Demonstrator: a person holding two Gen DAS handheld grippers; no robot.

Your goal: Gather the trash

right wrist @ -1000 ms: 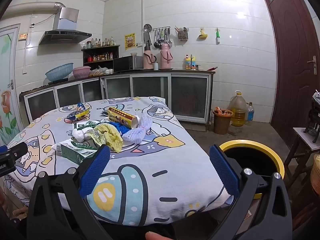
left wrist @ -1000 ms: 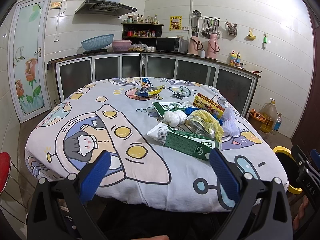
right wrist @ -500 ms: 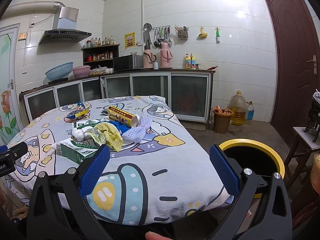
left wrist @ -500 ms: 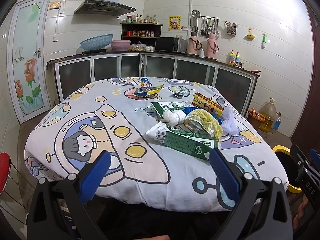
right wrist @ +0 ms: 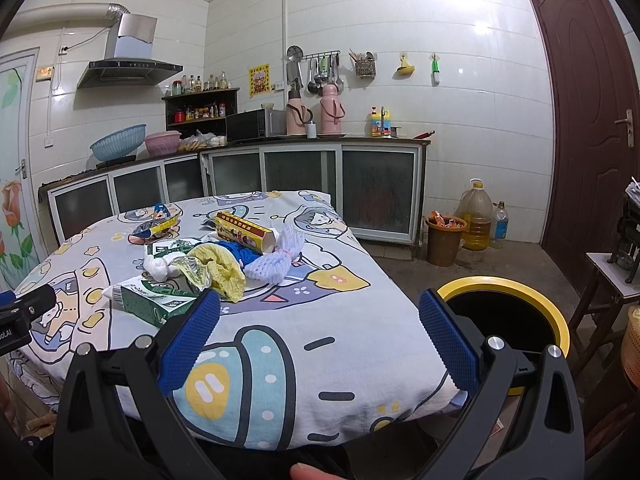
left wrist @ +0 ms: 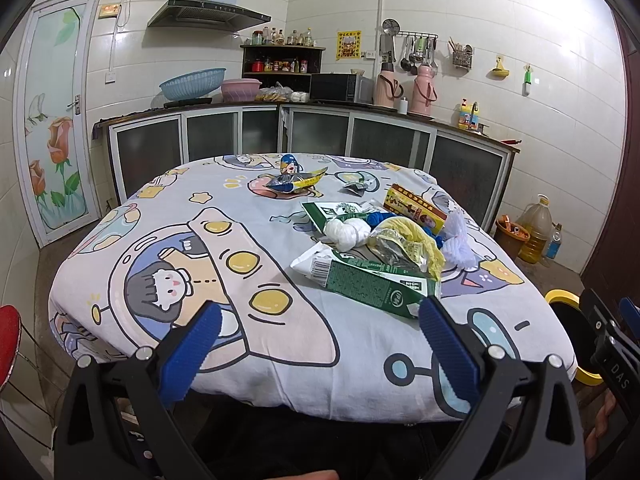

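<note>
Trash lies in a heap on the cartoon-print table cloth: a green carton, a yellow crumpled bag, a white wad, a yellow-red box, white foam net and a blue-yellow wrapper farther back. A black bin with a yellow rim stands on the floor right of the table. My left gripper is open and empty at the table's near edge. My right gripper is open and empty, between table and bin.
Kitchen cabinets with basins and flasks line the back wall. An orange bucket and oil jug stand on the floor by the cabinets. A small stool is at the right, a red stool at the left.
</note>
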